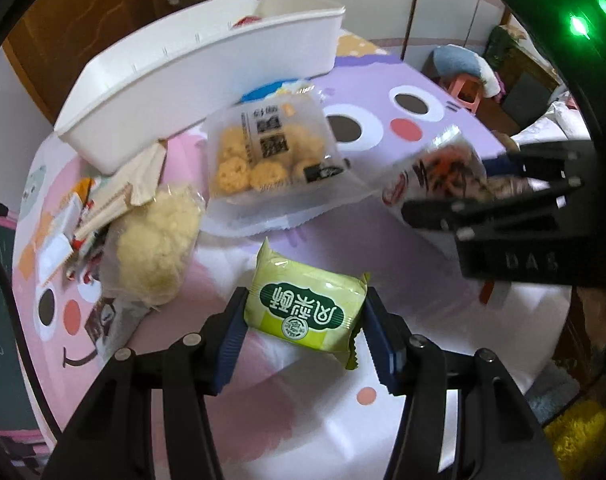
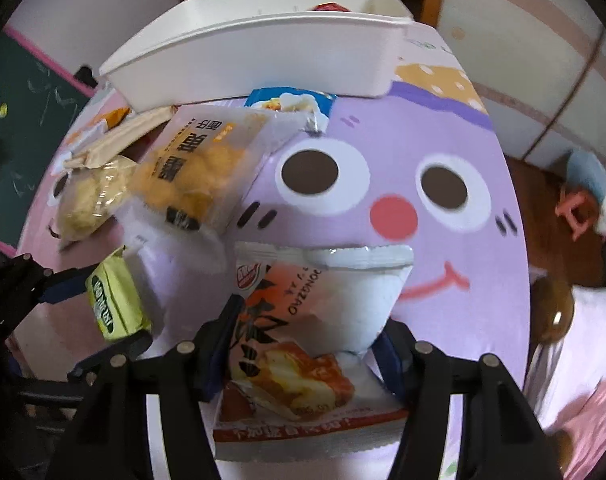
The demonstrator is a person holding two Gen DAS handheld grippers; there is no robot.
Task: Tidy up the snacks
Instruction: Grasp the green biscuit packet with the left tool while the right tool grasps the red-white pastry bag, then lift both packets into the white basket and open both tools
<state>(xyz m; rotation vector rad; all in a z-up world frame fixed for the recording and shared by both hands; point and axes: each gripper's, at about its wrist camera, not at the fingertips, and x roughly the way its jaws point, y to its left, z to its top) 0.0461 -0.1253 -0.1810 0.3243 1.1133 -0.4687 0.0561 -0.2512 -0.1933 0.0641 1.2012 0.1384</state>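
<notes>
Green packet (image 1: 306, 307) between left jaws.

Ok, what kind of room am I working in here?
Probably a home bedroom or child's room: a cartoon-face mat covers the surface, a wooden door stands behind, and a chalkboard sits alongside.

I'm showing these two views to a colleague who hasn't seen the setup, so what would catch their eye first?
Probably the two held snacks: the left gripper clamps a green packet near the table's front, and the right gripper holds an orange-and-white packet over the mat's purple cartoon face. Behind them a long white bin stands at the far edge, with a clear bag of yellow puffs lying just before it.
</notes>
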